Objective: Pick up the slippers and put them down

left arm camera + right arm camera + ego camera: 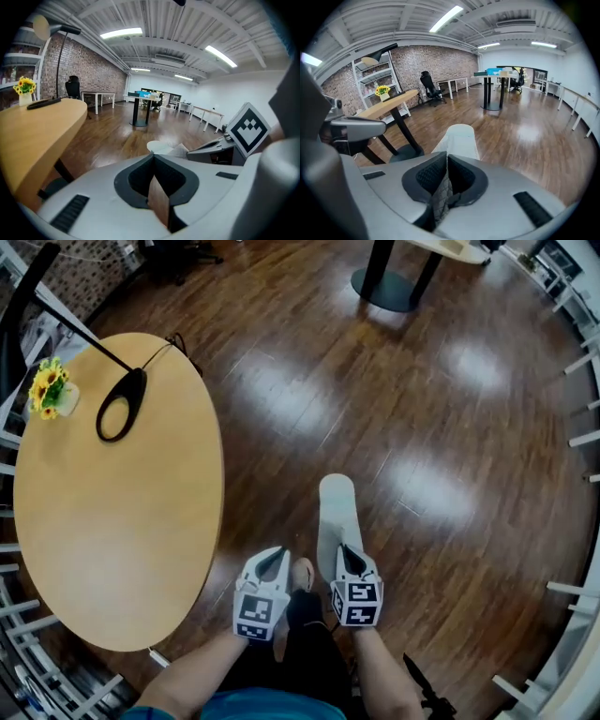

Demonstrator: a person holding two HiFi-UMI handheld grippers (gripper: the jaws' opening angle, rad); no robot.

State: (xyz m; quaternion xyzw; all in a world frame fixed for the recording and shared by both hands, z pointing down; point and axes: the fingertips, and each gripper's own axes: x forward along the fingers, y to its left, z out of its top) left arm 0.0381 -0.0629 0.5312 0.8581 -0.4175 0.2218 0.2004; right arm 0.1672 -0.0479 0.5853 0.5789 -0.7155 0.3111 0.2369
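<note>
Over the wood floor [422,409], pinching a white slipper [336,507] with right gripper [347,552], a tan slipper [302,575] with left gripper [274,559].

- Round table [112,521]: blocks the left side, its edge near the left gripper [272,563].
- Floor [450,427] ahead and to the right: open.
- Railing posts [577,439]: along the far right edge.

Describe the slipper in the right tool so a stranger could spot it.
Right of the round wooden table, over the dark wood floor, find the person's right tool. The slipper sticks forward from it, pinched at its near end. It is the only long, pale, round-toed shape there, far lighter than the floor around it.
</note>
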